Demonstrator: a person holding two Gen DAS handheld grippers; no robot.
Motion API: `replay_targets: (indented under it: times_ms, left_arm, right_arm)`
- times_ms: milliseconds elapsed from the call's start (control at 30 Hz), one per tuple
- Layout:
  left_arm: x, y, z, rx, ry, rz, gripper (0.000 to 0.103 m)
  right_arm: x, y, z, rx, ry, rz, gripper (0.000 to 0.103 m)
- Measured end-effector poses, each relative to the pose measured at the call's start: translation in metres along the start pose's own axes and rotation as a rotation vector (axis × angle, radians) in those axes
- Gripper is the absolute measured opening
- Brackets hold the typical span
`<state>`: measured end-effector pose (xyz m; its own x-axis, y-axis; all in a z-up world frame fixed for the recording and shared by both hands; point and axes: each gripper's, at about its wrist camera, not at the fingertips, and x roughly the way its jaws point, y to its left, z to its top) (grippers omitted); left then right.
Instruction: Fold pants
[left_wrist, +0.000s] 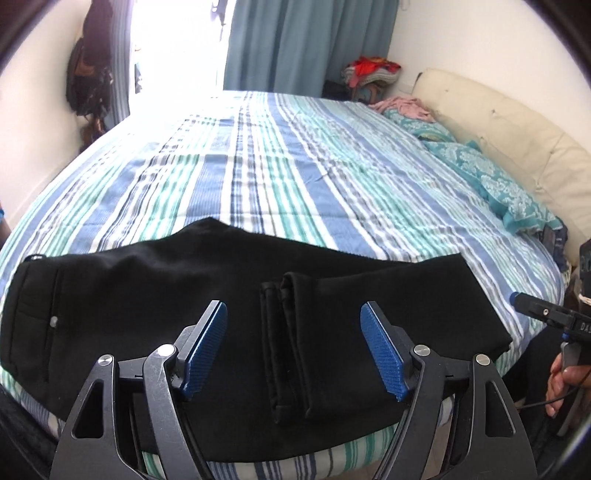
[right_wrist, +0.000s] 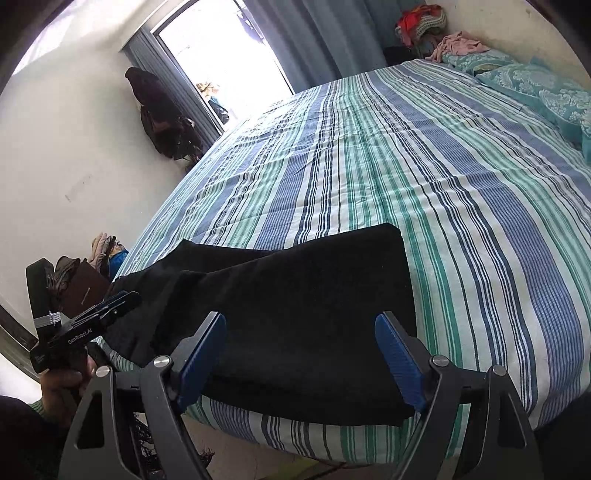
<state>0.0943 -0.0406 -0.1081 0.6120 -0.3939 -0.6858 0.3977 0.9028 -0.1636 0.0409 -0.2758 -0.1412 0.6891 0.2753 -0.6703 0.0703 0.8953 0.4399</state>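
Black pants (left_wrist: 177, 295) lie folded along the near edge of the striped bed (left_wrist: 295, 166), waistband and back pocket to the left. The leg hems (left_wrist: 284, 332) rest doubled over on top, in the middle. My left gripper (left_wrist: 293, 308) hovers open just above those hems, with nothing pressed between its blue pads (left_wrist: 384, 350). In the right wrist view the same pants (right_wrist: 295, 295) fill the foreground. My right gripper (right_wrist: 300, 317) stands open over their folded right end, holding nothing. A hand (right_wrist: 62, 384) holds the left gripper (right_wrist: 129, 297) at the left.
Teal patterned pillows (left_wrist: 498, 184) and a cream headboard (left_wrist: 517, 140) line the bed's right side. Pink clothing (left_wrist: 402, 105) and a pile of laundry (left_wrist: 369, 74) sit at the far corner. Bags hang on the left wall (left_wrist: 88, 81); blue curtains (left_wrist: 306, 44) flank a bright window.
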Motion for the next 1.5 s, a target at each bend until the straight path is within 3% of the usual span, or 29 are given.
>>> replay_targets:
  times_ms: [100,167,233,333,467,567,633,733,833,933,1067,1133,1167,1333,1500]
  left_arm:
    - [0.021,-0.020,-0.001,0.080,0.047,-0.072,0.077]
    - [0.048,-0.026,-0.009,0.100,0.152,-0.094,0.074]
    - [0.071,-0.022,-0.022,0.095,0.245,-0.068,0.064]
    - [0.066,-0.019,-0.028,0.115,0.226,-0.073,0.065]
    - [0.064,-0.014,-0.030,0.098,0.228,-0.061,0.066]
    - [0.063,-0.016,-0.030,0.122,0.226,-0.053,0.067]
    - [0.063,-0.016,-0.032,0.122,0.225,-0.054,0.067]
    - [0.064,-0.016,-0.034,0.129,0.225,-0.057,0.067]
    - [0.062,-0.015,-0.034,0.127,0.225,-0.061,0.067]
    - [0.063,-0.013,-0.033,0.115,0.230,-0.068,0.067]
    - [0.064,-0.012,-0.032,0.097,0.237,-0.077,0.067]
    - [0.064,-0.011,-0.033,0.096,0.236,-0.079,0.067]
    - [0.064,-0.012,-0.033,0.102,0.236,-0.078,0.067]
    - [0.061,-0.013,-0.035,0.121,0.231,-0.079,0.067]
    - [0.047,-0.003,-0.026,0.034,0.224,-0.103,0.076]
  right_arm:
    - [0.014,0.006,-0.004,-0.014,0.069,0.053,0.083]
    - [0.035,0.010,-0.012,-0.008,0.181,0.098,0.083]
    - [0.060,0.007,-0.026,0.013,0.321,0.071,0.083]
    - [0.051,0.007,-0.015,0.042,0.283,0.117,0.083]
    - [0.040,-0.025,0.034,0.209,0.166,0.187,0.083]
    - [0.066,-0.055,0.071,0.337,0.186,0.236,0.083]
    - [0.094,-0.073,0.079,0.376,0.228,0.198,0.083]
    - [0.125,-0.091,0.070,0.446,0.294,0.156,0.079]
    - [0.104,-0.081,0.074,0.419,0.248,0.158,0.079]
    - [0.066,-0.064,0.068,0.405,0.220,0.243,0.080]
    - [0.037,-0.050,0.027,0.441,0.285,0.299,0.081]
    - [0.042,-0.059,0.001,0.482,0.342,0.249,0.082]
    - [0.048,-0.066,-0.011,0.491,0.364,0.215,0.077]
    - [0.028,-0.076,-0.017,0.550,0.238,0.245,0.073]
    - [-0.004,-0.060,-0.009,0.379,0.088,0.081,0.076]
